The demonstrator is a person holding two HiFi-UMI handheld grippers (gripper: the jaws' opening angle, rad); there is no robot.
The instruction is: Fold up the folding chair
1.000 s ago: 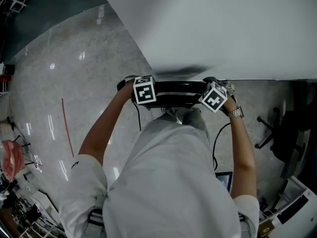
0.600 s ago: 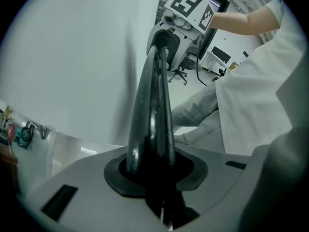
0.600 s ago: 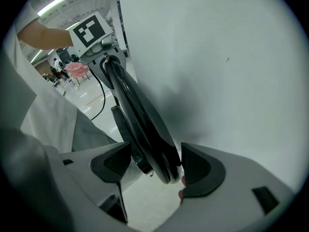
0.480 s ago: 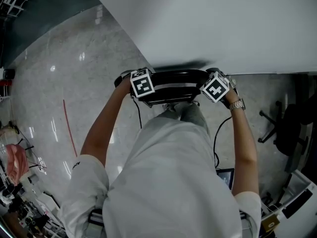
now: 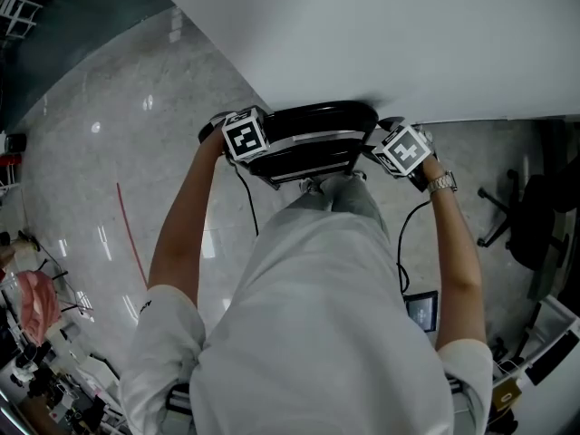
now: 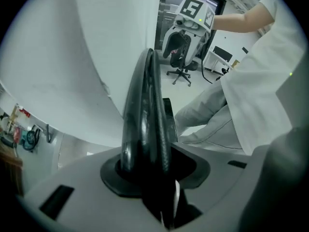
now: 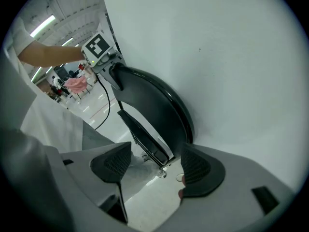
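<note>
The black folding chair (image 5: pixel 317 139) is folded flat and stands upright against the white wall, its top rim between my two grippers. My left gripper (image 5: pixel 243 139) is at the rim's left end. In the left gripper view the rim (image 6: pixel 145 110) runs between the jaws of the left gripper (image 6: pixel 154 166); the jaws are opening, and a dark gap shows beside the right pad. My right gripper (image 5: pixel 401 149) is at the rim's right end. In the right gripper view its (image 7: pixel 154 166) pads stand wide apart, with the chair (image 7: pixel 154 110) just beyond them, untouched.
A white wall (image 5: pixel 408 43) rises right behind the chair. The person's legs (image 5: pixel 340 198) stand close in front of it. A black office chair (image 5: pixel 530 234) is at the right, a red line (image 5: pixel 131 234) marks the glossy floor at the left, and a small screen (image 5: pixel 421 311) lies low right.
Both grippers and the folded chair have moved up the picture toward the wall. The left gripper has also shifted left along the rim.
</note>
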